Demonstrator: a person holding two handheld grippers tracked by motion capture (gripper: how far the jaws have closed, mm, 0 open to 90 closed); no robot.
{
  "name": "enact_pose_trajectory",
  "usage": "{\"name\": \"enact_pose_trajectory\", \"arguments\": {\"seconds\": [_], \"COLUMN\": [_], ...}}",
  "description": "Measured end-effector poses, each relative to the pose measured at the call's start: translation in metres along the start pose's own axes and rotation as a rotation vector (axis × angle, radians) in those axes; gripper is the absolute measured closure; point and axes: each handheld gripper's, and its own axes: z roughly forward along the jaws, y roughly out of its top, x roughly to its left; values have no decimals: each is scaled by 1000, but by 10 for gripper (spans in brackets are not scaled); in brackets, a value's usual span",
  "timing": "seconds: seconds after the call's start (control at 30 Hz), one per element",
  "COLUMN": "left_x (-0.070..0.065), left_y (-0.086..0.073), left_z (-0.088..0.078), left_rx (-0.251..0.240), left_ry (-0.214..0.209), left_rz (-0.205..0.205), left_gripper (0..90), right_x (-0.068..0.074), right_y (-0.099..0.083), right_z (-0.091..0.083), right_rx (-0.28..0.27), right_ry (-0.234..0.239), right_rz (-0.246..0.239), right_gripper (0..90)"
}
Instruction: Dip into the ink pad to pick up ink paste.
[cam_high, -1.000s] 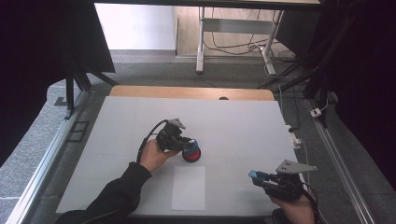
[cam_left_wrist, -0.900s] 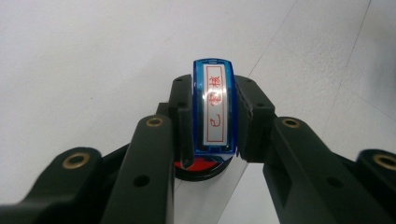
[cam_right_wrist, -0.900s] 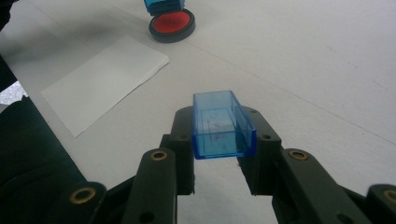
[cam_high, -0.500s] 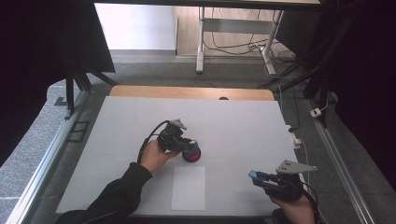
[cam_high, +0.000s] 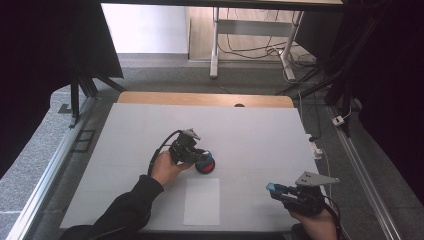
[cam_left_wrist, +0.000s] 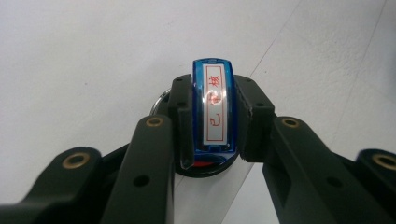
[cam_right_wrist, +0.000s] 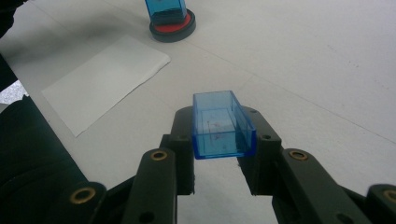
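Note:
My left gripper (cam_high: 199, 155) is shut on a blue stamp (cam_left_wrist: 214, 112) with a white label in red characters. The stamp stands on a round ink pad (cam_high: 206, 166) with a red top in a black case, near the middle of the white table (cam_high: 260, 130). In the left gripper view the black pad fingers (cam_left_wrist: 183, 112) press the stamp's two sides. My right gripper (cam_high: 272, 189), at the near right, is shut on a clear blue cap (cam_right_wrist: 219, 123), hollow and box-shaped, held above the table. The stamp (cam_right_wrist: 165, 9) and ink pad (cam_right_wrist: 172, 29) lie farther off in the right gripper view.
A white sheet of paper (cam_high: 202, 201) lies flat on the table just in front of the ink pad, between the two hands. The table's far edge is a wooden strip (cam_high: 200, 99). Metal rails run along both sides, and a cable and plug lie at the right edge (cam_high: 316, 149).

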Motion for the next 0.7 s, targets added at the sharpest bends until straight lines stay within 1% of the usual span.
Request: {"name": "enact_pose_trajectory", "arguments": {"seconds": [0.07, 0.2, 0.37, 0.57, 0.63, 0.7], "left_x": [-2, -7, -16, -26, -26, -25], "left_y": [0, 0, 2, 4, 4, 4], "left_z": [0, 0, 2, 4, 4, 4], "left_rx": [8, 11, 21, 46, 49, 48], "left_ry": [13, 37, 85, 136, 140, 132], "left_rz": [23, 50, 95, 140, 140, 131], "left_gripper": [709, 709, 709, 710, 710, 710], "right_x": [0, 0, 0, 0, 0, 0], "right_y": [0, 0, 0, 0, 0, 0], "right_z": [0, 0, 0, 0, 0, 1], "right_rx": [1, 1, 1, 2, 2, 2], "right_ry": [0, -1, 2, 1, 1, 1], "right_rz": [0, 0, -2, -3, -3, -2], "right_gripper": [687, 687, 687, 687, 687, 687]}}
